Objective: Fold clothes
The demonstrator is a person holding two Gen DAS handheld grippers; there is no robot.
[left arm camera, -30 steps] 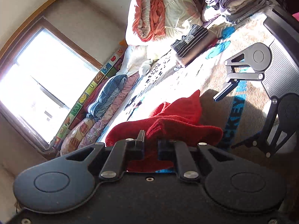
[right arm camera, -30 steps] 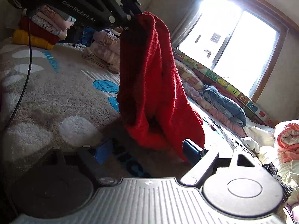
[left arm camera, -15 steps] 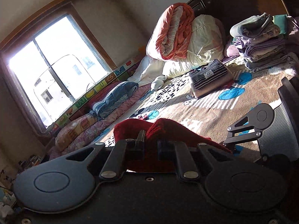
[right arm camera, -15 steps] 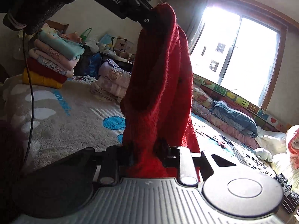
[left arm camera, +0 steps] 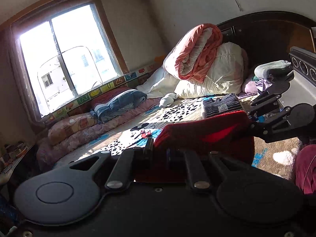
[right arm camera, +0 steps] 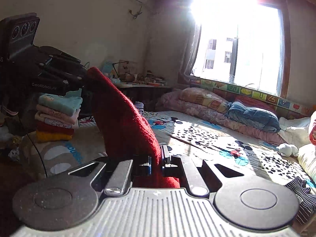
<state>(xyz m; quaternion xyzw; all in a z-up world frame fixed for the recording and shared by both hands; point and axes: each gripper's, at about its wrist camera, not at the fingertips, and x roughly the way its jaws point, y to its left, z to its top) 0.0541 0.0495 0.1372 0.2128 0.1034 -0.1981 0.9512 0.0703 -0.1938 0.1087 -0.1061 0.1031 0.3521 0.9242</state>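
Two grippers, one garment: the left gripper (left arm camera: 158, 155) pinches one end of the red sweater (left arm camera: 207, 132) at lower centre, and the right gripper (right arm camera: 157, 161) is clamped on the other end, so the knit stretches taut between them, above the bed (right arm camera: 197, 136). One striped folded top (left arm camera: 222, 106) lies right of centre, one rolled quilt (left arm camera: 199, 53) above it. One stack of folded clothes (right arm camera: 58, 116) sits at the left, under a sunlit window (right arm camera: 239, 45).
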